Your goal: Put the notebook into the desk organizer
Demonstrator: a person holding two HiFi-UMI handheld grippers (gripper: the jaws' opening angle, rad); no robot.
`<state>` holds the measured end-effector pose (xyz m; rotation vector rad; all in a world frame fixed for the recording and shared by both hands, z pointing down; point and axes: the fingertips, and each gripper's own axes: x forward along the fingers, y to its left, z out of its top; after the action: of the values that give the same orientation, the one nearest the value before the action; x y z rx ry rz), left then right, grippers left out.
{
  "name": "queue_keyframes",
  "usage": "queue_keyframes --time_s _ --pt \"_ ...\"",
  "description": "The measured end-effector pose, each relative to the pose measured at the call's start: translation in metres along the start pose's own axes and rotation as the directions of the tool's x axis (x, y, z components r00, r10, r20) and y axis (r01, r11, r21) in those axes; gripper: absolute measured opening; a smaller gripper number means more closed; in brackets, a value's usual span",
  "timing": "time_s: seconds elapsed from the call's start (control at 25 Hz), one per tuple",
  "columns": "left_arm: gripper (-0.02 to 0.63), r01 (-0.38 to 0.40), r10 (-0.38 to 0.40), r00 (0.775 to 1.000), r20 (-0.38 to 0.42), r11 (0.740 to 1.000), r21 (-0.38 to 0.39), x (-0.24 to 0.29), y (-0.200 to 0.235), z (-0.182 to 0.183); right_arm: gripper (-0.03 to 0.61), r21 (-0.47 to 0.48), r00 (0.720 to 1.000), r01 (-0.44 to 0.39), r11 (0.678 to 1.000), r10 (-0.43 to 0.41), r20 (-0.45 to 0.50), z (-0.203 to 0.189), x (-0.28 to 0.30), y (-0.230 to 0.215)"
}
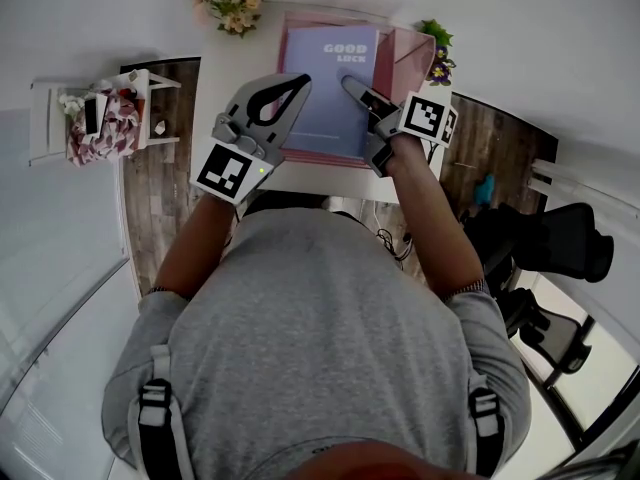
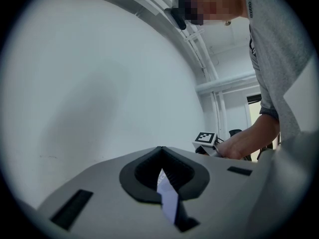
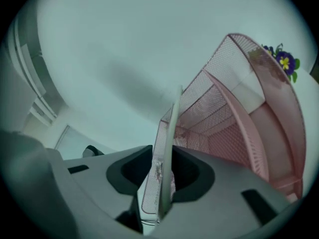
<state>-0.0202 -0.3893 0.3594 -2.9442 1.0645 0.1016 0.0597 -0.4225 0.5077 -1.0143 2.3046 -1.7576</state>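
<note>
A pale blue notebook (image 1: 335,88) printed "GOOD LUCK" stands in the pink mesh desk organizer (image 1: 410,53) on the white table. My left gripper (image 1: 303,80) holds its left edge. In the left gripper view a strip of the notebook (image 2: 168,195) shows between the closed jaws of that gripper (image 2: 162,156). My right gripper (image 1: 350,83) is at the notebook's right edge. In the right gripper view the notebook (image 3: 169,148) stands edge-on between the jaws of that gripper (image 3: 167,163), with a slim gap beside it. The organizer (image 3: 239,108) rises just behind.
A flower bunch (image 1: 232,6) lies at the table's back left. A purple-flowered pot (image 1: 438,53) stands right of the organizer. A small white rack (image 1: 100,118) is on the floor at left and a black office chair (image 1: 555,243) at right.
</note>
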Motion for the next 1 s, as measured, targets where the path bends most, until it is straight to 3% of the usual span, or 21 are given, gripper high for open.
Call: queue_keyframes --time_s 0.24,0.44,0.72,0.88,1.0 --pt "0.017 0.007 -0.007 1.000 -0.001 1.000 -0.001 -0.001 0.000 -0.002 0.257 -0.044 0.999 0.041 0.998 -0.041 0.011 -0.001 0.005 0.003" --pt "0.017 0.012 -0.012 1.000 0.003 1.000 -0.007 -0.001 0.001 -0.002 0.391 -0.192 0.990 0.139 0.972 -0.141 0.002 -0.007 0.009 0.002" --pt "0.017 0.017 -0.017 1.000 0.006 1.000 -0.008 0.001 0.003 -0.001 0.527 -0.403 0.965 0.238 0.883 -0.262 -0.004 -0.016 0.018 0.001" --pt "0.017 0.020 -0.020 1.000 0.004 1.000 -0.006 0.001 0.004 -0.001 0.564 -0.490 0.949 0.282 0.825 -0.315 0.017 -0.017 0.020 0.006" --pt "0.017 0.017 -0.017 1.000 0.008 1.000 -0.011 0.000 0.005 0.000 0.601 -0.583 0.931 0.307 0.752 -0.364 0.022 -0.023 0.024 0.006"
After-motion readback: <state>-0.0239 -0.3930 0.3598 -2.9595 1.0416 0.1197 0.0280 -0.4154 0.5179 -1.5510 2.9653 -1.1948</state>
